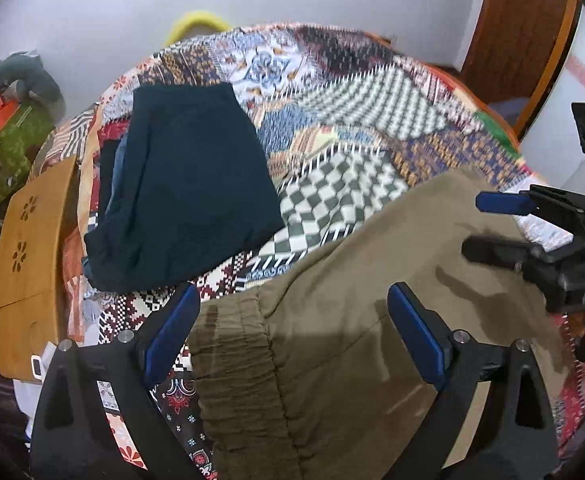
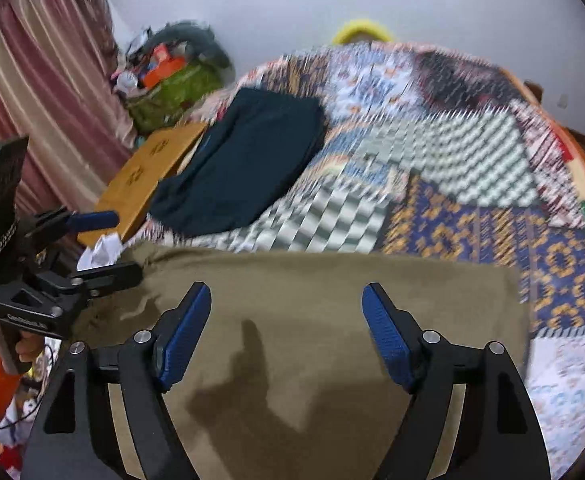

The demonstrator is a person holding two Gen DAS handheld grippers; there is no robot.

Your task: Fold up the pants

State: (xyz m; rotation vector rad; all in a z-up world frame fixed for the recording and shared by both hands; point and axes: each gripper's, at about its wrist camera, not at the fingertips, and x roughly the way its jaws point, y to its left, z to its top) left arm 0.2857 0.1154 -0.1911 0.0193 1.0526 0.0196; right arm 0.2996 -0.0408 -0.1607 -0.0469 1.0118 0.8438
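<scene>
Olive-brown pants lie on a patchwork bedspread; the elastic waistband is at the near left. My left gripper is open and empty just above the waistband end. In the right wrist view the pants spread flat below my right gripper, which is open and empty above the cloth. The right gripper also shows at the right edge of the left wrist view, and the left gripper shows at the left edge of the right wrist view.
A folded dark navy garment lies on other clothes at the far left of the bed. A wooden lap table leans at the bed's left side. A green bag, clutter and a curtain stand beyond. A wooden door is at the right.
</scene>
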